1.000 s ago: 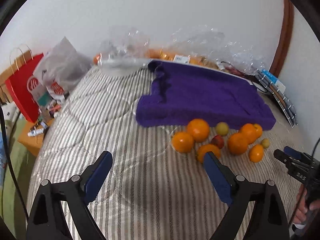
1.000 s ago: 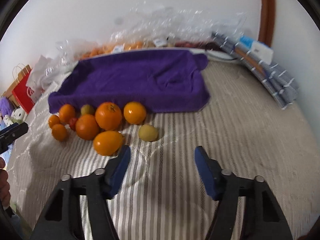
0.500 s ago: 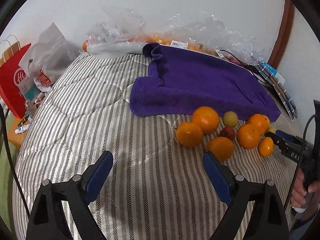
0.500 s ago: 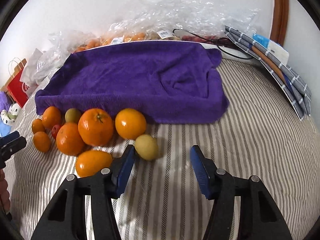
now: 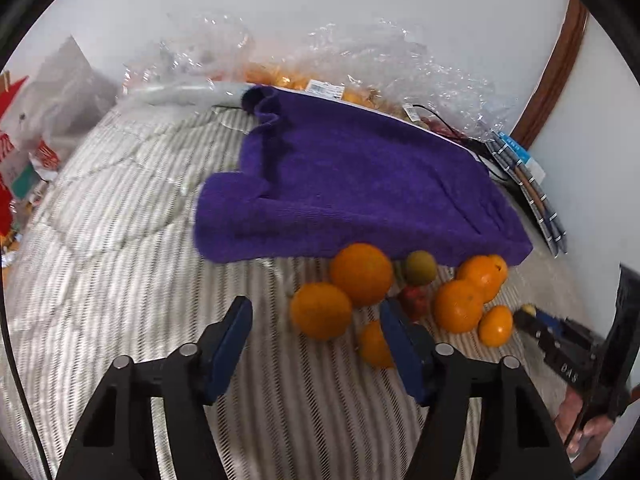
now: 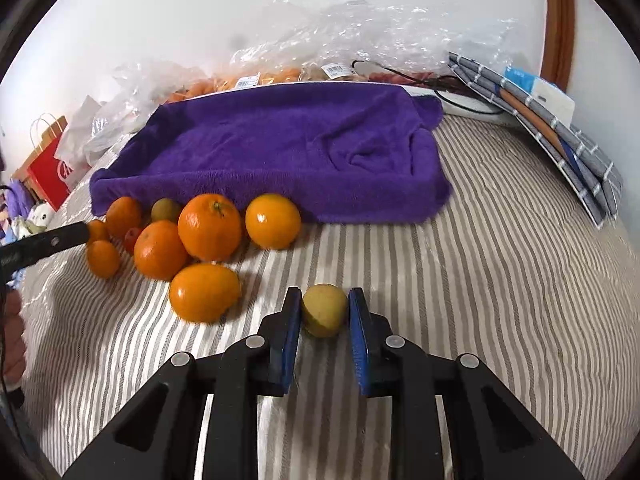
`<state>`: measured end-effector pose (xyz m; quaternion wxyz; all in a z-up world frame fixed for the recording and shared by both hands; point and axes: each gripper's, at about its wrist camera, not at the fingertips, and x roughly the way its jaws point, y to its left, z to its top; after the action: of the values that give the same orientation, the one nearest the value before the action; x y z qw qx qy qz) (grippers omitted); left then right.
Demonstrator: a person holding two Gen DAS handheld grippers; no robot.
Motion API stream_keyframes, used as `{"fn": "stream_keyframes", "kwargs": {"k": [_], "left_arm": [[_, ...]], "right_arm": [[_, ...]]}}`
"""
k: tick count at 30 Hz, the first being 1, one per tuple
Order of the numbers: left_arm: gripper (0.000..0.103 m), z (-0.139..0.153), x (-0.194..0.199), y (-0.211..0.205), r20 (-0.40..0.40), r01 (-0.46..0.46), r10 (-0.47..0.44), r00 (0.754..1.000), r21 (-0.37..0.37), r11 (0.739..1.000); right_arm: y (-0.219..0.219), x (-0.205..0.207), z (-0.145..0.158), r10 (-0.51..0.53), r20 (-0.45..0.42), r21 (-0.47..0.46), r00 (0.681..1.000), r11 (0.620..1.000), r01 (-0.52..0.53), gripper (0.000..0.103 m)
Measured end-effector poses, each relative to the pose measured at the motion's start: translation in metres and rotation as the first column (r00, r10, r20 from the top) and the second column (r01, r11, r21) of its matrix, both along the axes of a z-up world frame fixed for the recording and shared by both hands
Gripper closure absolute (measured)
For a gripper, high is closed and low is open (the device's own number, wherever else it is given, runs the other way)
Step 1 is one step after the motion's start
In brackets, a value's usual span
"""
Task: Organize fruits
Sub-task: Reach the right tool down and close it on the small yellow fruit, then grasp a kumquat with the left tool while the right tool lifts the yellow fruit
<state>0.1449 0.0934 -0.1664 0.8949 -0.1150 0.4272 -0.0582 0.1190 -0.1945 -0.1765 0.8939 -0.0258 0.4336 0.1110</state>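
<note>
In the right wrist view the right gripper (image 6: 325,312) has its two blue-padded fingers (image 6: 291,320) closed in on a small round yellow-green fruit (image 6: 323,310), which sits on the grey-and-white striped bed cover (image 6: 480,280); the pads press or nearly press its sides, though actual contact is hard to confirm through the fisheye. At about ten o'clock from that fruit lies an oval orange citrus (image 6: 204,291), and beyond it, toward eleven o'clock, a cluster of round oranges (image 6: 210,227) rests against the front edge of a folded purple plush towel (image 6: 280,148). A small red fruit (image 6: 131,239) and a dull green one (image 6: 166,210) sit among the oranges. Crinkled clear plastic bags (image 6: 360,32) line the wall at twelve o'clock, and a grey checked cloth (image 6: 560,152) lies at two o'clock. In the left wrist view the left gripper (image 5: 316,340) is spread wide, holding nothing, above the bed cover, with the nearest round orange (image 5: 321,311) between its tips but farther off; its right finger hides part of the oval citrus. A red paper bag (image 6: 50,168) stands at nine o'clock off the bed.
</note>
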Motion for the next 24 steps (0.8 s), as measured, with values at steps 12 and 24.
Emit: {"fn": "stream_keyframes", "kwargs": {"k": [12,24], "left_arm": [[0.071,-0.015,0.000,0.010,-0.016,-0.001,0.000,1.000,-0.097,0.995],[0.071,0.014,-0.035,0.012,0.020,-0.051,0.052,0.998,-0.052,0.997]], "right_arm": [[-0.011,-0.002,-0.001,-0.013,-0.007,0.070,1.000,0.997,0.014,0.079],[-0.012,-0.016,0.013,-0.028,0.071,0.054,0.997,0.998,0.024,0.079]]}}
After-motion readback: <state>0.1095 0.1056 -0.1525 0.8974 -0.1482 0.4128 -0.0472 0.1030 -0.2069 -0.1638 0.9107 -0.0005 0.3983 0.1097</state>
